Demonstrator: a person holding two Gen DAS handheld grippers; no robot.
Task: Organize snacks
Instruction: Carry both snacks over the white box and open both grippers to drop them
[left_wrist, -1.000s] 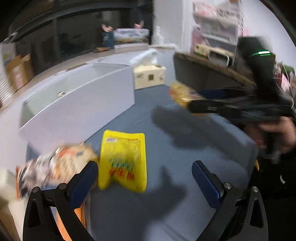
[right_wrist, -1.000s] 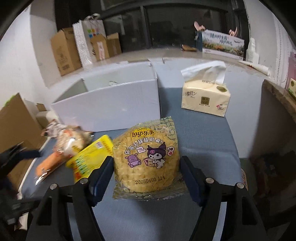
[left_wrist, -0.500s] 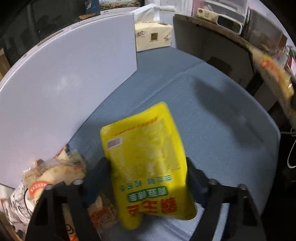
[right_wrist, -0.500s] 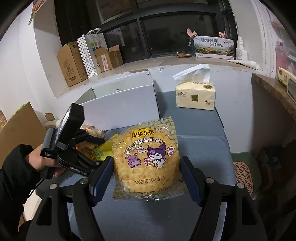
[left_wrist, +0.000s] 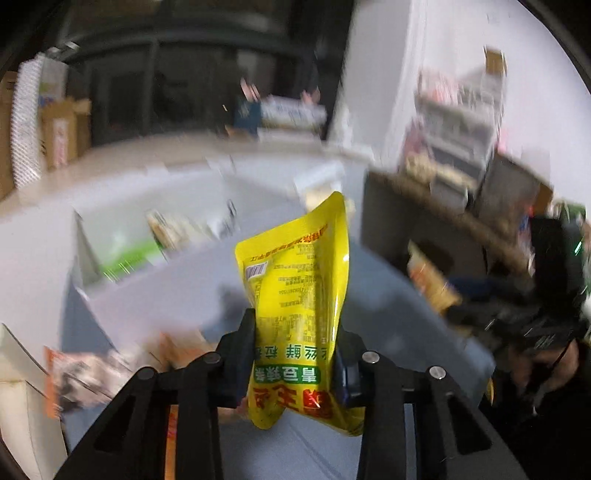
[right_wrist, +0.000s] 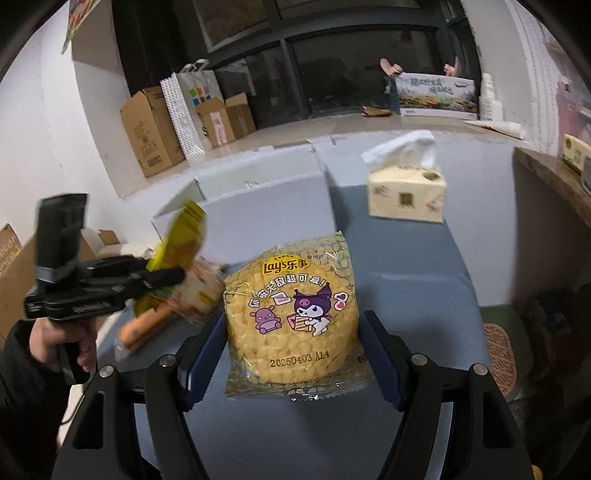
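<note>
1. Right gripper (right_wrist: 293, 354): nearest item in its own view. Jaws closed on the Lay's bag (right_wrist: 291, 314), one pad against each side edge; bag flat-faced to the camera, above the blue table (right_wrist: 406, 258) near its front edge.

2. Left gripper (left_wrist: 293, 354): jaws closing, pads already pressing the yellow pouch (left_wrist: 295, 295) at its lower part. Pouch lifted off the table, long axis running up and away from the jaws, top corner tilted to the right in the left wrist view.

3. Loose snack packets (right_wrist: 177, 306): lying at the table's left edge, below the left gripper.

4. White box (right_wrist: 258, 206): open-topped, at the table's far left corner, some packets already inside (left_wrist: 122, 258). Lies ahead of both grippers; the left one looks nearer, its pouch pointing towards the opening.

5. Tissue box (right_wrist: 406, 199): far right corner.
</note>
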